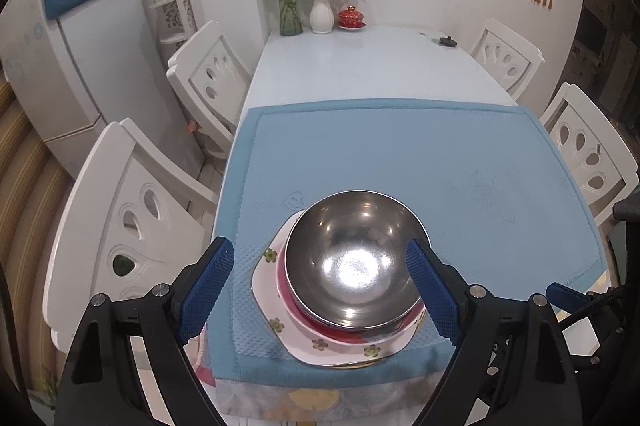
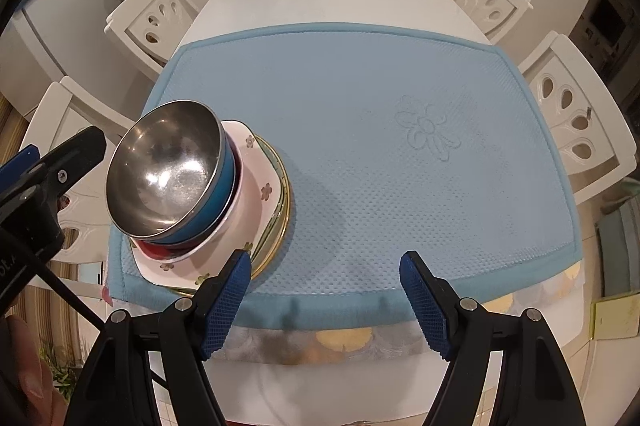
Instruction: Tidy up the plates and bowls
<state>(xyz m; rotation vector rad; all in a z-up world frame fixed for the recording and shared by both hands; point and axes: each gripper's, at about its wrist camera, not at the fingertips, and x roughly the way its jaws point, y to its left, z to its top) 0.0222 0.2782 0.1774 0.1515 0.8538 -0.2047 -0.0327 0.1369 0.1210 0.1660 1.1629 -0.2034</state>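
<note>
A steel bowl [image 1: 354,260] sits on top of a stack: under it a blue bowl [image 2: 219,192], a red bowl [image 2: 154,251], a pink flowered plate [image 1: 320,344] and a gold-rimmed plate [image 2: 276,226]. The stack stands at the near left of the blue mat [image 1: 460,166]. My left gripper [image 1: 320,246] is open and empty, its fingers either side of the steel bowl, not touching it. My right gripper [image 2: 326,260] is open and empty over the mat's near edge, right of the stack. The left gripper's body [image 2: 48,170] shows at the left of the right wrist view.
The white table [image 1: 360,66] carries a glass vase [image 1: 290,14], a white vase [image 1: 321,14], a red lidded cup [image 1: 351,16] and a small dark lid [image 1: 447,41] at the far end. White chairs [image 1: 132,218] stand along both sides. A fridge [image 1: 80,58] stands far left.
</note>
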